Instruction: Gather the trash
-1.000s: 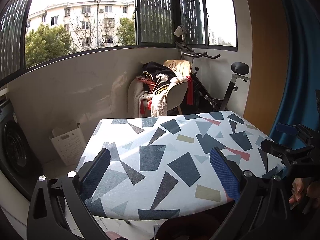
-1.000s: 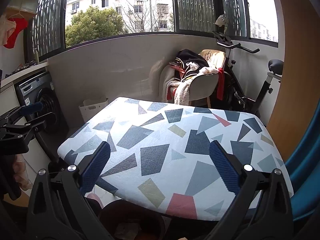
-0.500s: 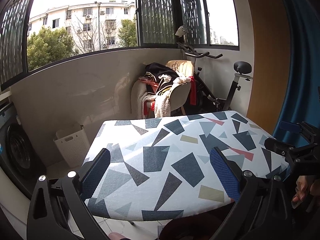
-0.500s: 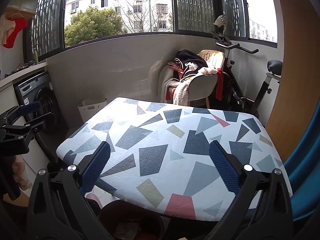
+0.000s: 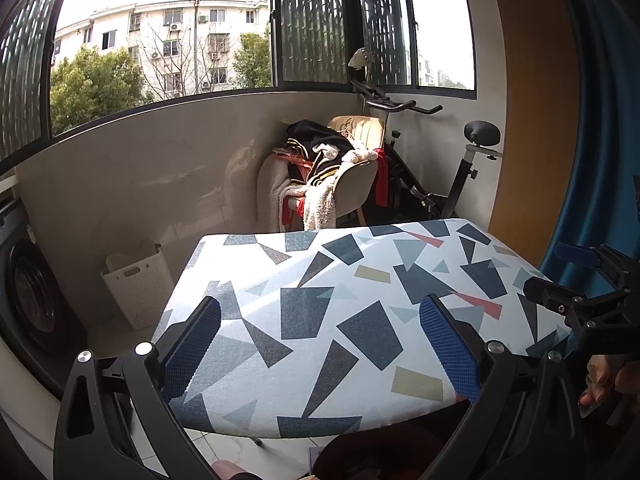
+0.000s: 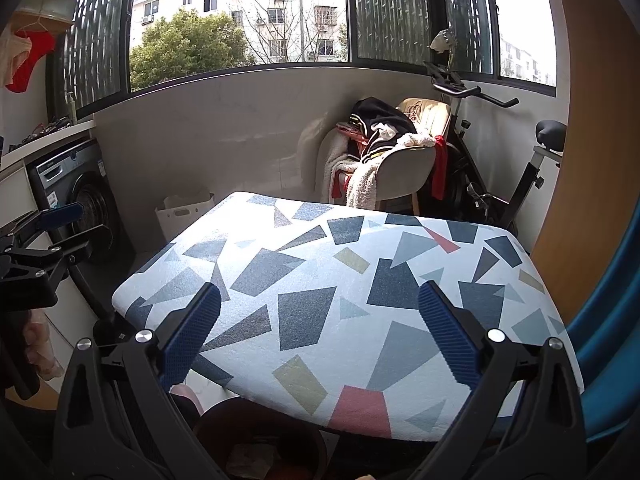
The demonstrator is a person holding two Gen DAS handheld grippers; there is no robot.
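Observation:
My left gripper [image 5: 320,340] is open and empty, held above the near edge of a table [image 5: 280,264] covered with a white cloth printed with grey, blue and pink shapes. My right gripper [image 6: 320,336] is open and empty over the same table [image 6: 400,248]. Each gripper shows at the edge of the other's view: the right one [image 5: 576,276] and the left one [image 6: 52,228]. A dark round bin [image 6: 260,440] with crumpled scraps inside sits under the table's near edge; its rim shows in the left wrist view [image 5: 376,448]. No trash shows on the tabletop.
A white laundry basket [image 5: 138,280] stands on the floor beyond the table's left corner. A washing machine [image 6: 76,200] is at the left. A chair piled with clothes [image 5: 328,172] and an exercise bike [image 5: 440,168] stand behind. A blue curtain [image 5: 600,160] hangs at the right.
The left wrist view has shifted slightly, so the table and room slide a little right in it. The right view barely changes. Both grippers stay open.

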